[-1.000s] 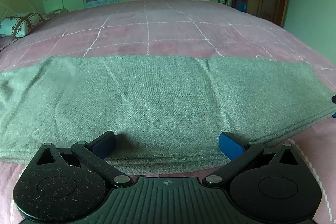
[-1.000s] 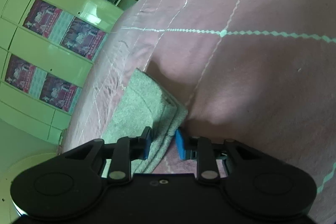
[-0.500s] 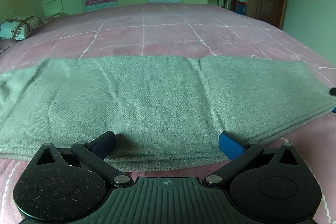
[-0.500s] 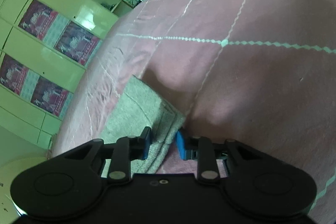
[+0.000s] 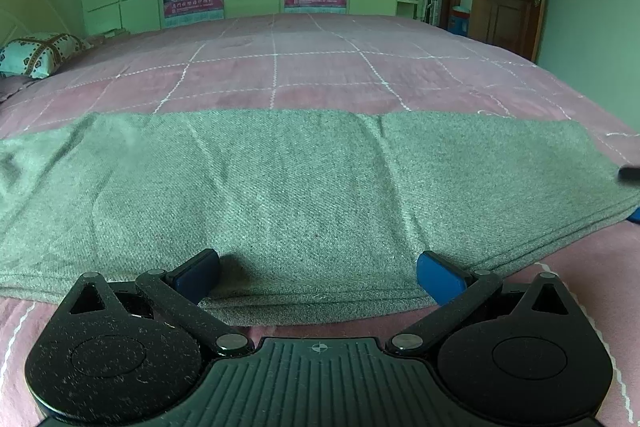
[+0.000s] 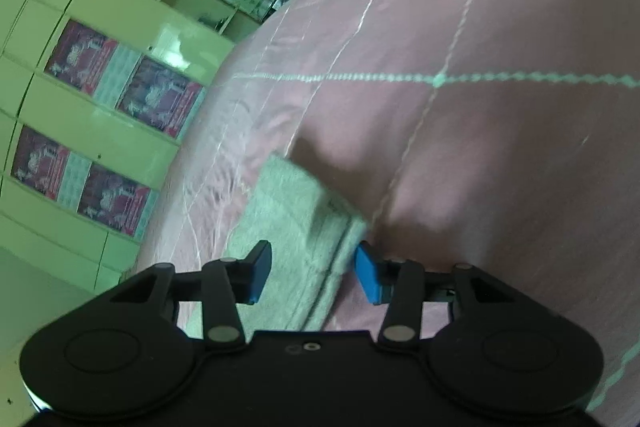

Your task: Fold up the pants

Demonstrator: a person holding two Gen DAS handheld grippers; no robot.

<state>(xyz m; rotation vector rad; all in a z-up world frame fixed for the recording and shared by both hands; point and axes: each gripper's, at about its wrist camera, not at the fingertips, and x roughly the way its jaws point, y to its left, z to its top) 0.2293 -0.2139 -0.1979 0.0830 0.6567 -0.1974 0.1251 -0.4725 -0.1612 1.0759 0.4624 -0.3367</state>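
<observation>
Grey knit pants (image 5: 304,195) lie soft and floppy; right gripper (image 6: 312,273) is opening astride the layered end, left gripper (image 5: 318,273) gapes wide over the near edge, best pinch spot.

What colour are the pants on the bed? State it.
Grey-green, a plain woven fabric with no print: the pants show best in the left wrist view, lying on the pink bedspread.

bare bedspread (image 5: 276,75) beyond pants (image 5: 304,187), pillow (image 5: 36,53) far left
</observation>
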